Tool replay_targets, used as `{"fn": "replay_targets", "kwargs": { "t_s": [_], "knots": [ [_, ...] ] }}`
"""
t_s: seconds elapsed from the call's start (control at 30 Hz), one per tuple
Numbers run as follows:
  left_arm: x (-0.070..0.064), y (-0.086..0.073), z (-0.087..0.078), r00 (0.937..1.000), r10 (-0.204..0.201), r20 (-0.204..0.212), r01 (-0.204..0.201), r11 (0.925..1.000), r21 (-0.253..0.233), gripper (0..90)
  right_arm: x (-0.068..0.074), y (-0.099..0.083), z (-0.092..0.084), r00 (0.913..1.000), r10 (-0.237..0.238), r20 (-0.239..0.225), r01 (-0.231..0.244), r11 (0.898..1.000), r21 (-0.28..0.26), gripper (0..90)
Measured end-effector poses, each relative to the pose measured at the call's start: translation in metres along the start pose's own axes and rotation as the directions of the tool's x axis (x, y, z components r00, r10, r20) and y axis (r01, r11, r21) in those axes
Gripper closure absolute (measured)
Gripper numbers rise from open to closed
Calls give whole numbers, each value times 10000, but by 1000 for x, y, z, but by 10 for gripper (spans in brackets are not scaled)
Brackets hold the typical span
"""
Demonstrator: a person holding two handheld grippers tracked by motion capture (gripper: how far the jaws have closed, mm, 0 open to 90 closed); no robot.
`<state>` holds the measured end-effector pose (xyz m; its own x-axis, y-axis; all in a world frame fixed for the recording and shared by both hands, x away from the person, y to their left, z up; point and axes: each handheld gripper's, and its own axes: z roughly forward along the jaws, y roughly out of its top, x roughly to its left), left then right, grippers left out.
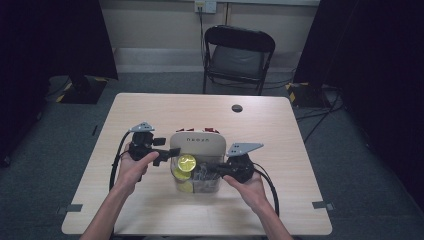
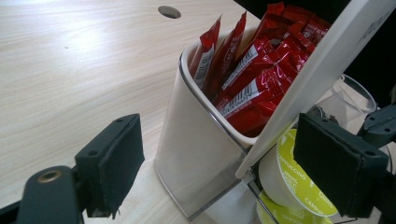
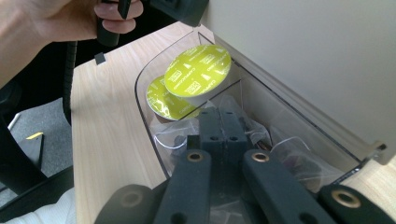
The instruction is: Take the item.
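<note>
Yellow-green foil-lidded coffee capsule (image 3: 198, 74) (printed "cappuccino").

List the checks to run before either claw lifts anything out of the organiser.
1. Right claw shut: ok, jaws together, down inside the clear tray.
2. Something caught between its jaws: cannot tell; clear packets crowd the tips.
3. Left claw open: ok, jaws wide apart at the white holder.
4. Left claw free of the green capsule: cannot tell; one pad sits right against it.
5. Red sachets standing in the holder: ok.
</note>
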<state>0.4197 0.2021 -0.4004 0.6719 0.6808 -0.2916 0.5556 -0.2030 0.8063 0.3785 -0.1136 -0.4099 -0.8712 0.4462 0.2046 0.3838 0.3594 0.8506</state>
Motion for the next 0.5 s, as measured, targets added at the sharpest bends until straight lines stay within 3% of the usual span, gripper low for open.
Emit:
{"fn": "replay_targets", "kwargs": {
  "t_s": [0.5],
  "knots": [
    [-1, 0, 2, 10000, -21, 30, 21, 10000, -22, 157, 0, 3, -5, 9998, 213, 4, -213, 9994, -289, 900]
  ]
}}
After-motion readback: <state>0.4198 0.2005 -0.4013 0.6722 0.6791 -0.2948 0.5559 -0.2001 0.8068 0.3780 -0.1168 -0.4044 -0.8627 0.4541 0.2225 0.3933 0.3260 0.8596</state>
